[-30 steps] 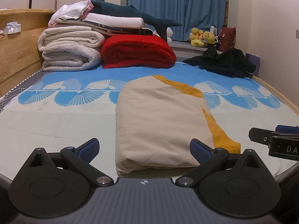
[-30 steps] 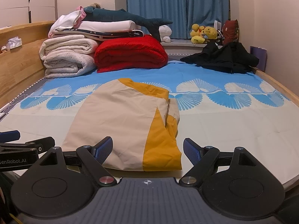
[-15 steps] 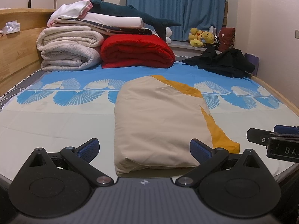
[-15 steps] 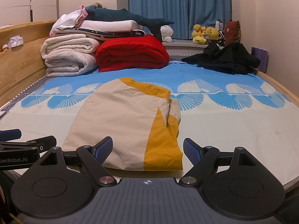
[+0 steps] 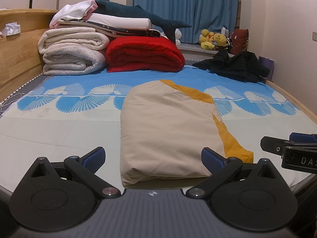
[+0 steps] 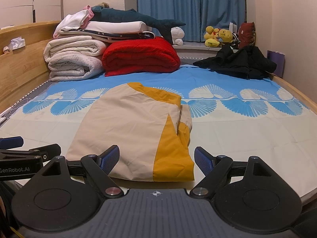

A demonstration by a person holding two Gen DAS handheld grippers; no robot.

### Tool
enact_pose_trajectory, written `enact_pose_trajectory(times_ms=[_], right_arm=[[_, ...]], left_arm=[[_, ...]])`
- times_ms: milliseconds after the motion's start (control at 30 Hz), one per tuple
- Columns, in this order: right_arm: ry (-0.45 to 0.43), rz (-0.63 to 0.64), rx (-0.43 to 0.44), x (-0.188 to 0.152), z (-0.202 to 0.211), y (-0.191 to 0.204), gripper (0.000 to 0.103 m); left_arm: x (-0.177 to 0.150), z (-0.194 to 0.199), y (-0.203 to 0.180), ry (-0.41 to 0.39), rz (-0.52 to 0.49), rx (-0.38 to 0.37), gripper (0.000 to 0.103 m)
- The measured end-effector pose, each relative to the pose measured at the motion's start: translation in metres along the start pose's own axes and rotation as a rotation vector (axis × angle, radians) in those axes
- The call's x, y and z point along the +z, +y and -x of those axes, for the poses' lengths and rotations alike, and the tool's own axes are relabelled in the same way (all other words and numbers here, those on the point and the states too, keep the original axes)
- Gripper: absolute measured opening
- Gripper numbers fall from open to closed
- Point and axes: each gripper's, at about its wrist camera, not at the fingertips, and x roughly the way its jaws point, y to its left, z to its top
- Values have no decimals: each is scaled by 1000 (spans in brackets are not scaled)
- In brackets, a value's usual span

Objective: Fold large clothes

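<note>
A beige and mustard-yellow garment (image 5: pixel 168 127) lies folded into a long rectangle on the bed, its near edge just ahead of both grippers; it also shows in the right wrist view (image 6: pixel 134 130). My left gripper (image 5: pixel 152 156) is open and empty, its jaws standing either side of the garment's near left end. My right gripper (image 6: pixel 156 158) is open and empty in front of the garment's near right, yellow corner. The right gripper's side shows at the right edge of the left wrist view (image 5: pixel 291 150); the left gripper's side shows at the left edge of the right wrist view (image 6: pixel 25 154).
The bed sheet (image 5: pixel 59 123) is blue and white with fan prints. Folded white blankets (image 5: pixel 73 53) and a red quilt (image 5: pixel 142 55) are stacked at the back left under a plush shark (image 5: pixel 138 15). A black garment pile (image 5: pixel 235 65) lies back right. A wooden bed frame (image 5: pixel 17 55) runs along the left.
Both views have drifted slightly; the garment and both open grippers stay essentially where they were.
</note>
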Motion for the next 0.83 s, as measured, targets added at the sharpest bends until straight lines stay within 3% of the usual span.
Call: enact_pose_trajectory(times_ms=[833], right_arm=[[12,14,13,-5,-2,-8,84]], left_arm=[[-2,-3,0,7,-4,-5,103]])
